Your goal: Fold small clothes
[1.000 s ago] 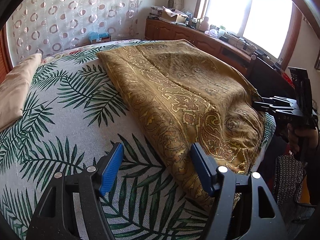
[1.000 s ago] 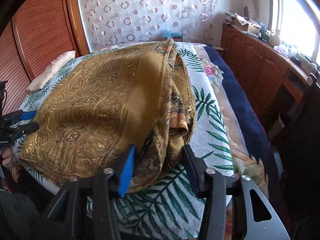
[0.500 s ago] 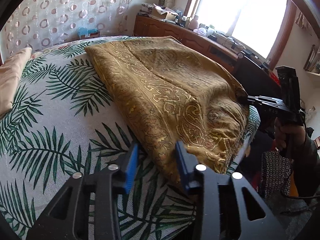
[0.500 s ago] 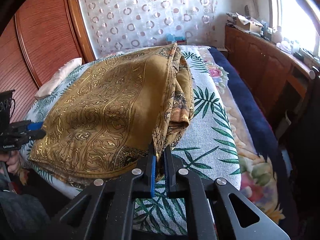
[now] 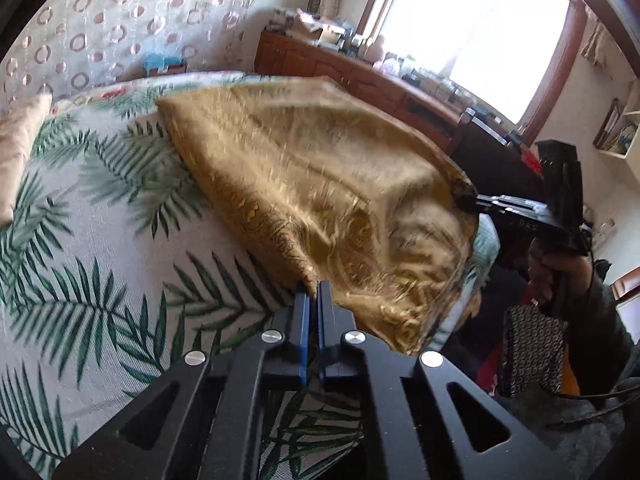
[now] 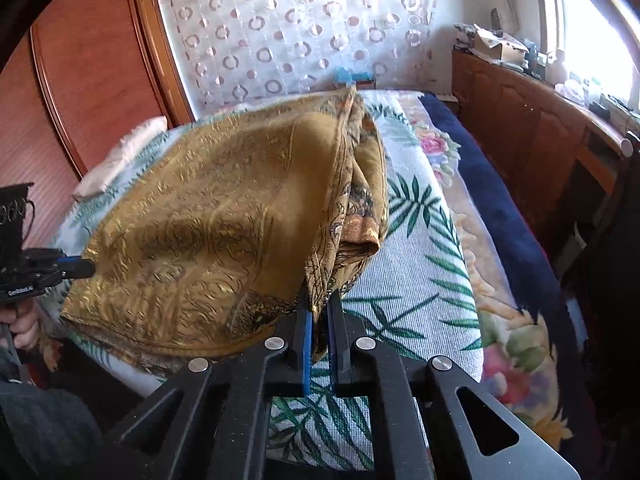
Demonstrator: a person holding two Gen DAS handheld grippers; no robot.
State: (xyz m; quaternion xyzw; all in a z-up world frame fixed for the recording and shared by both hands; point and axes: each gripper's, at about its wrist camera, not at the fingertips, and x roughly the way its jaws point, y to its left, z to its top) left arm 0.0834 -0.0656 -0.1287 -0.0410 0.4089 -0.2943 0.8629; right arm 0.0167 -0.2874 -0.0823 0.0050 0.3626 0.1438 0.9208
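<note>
Both grippers have come shut since a second ago, when their blue pads stood apart on either side of the cloth's near hem. Now the left gripper (image 5: 313, 296) has just been closing and its jaws are pressed together on the near left corner of the golden cloth (image 5: 320, 184), a thin lip of fabric caught between the pads. The right gripper (image 6: 320, 308) pinches the near right corner in the same way, its jaws nearly meeting on a bunched fold of hem. Each tool shows in the other's view, clamped at the opposite end of that hem, with a hand (image 5: 560, 276) on the right one's handle.

Between the two grips the near edge has lifted off the bedspread (image 5: 100, 240) and the fabric hangs in a shallow billow. The rest of the cloth lies across the middle of the bed, its far end toward the curtain (image 6: 300, 32), with extra layers heaped along its right side. A pillow (image 5: 16, 152) lies well to the cloth's left.

By the look of it, this fabric is light, thin and limp, with a slight sheen, so it could slip from a shallow pinch. Corners are the right hold; keeping the hem taut between them should stop the middle sagging as it folds over.
</note>
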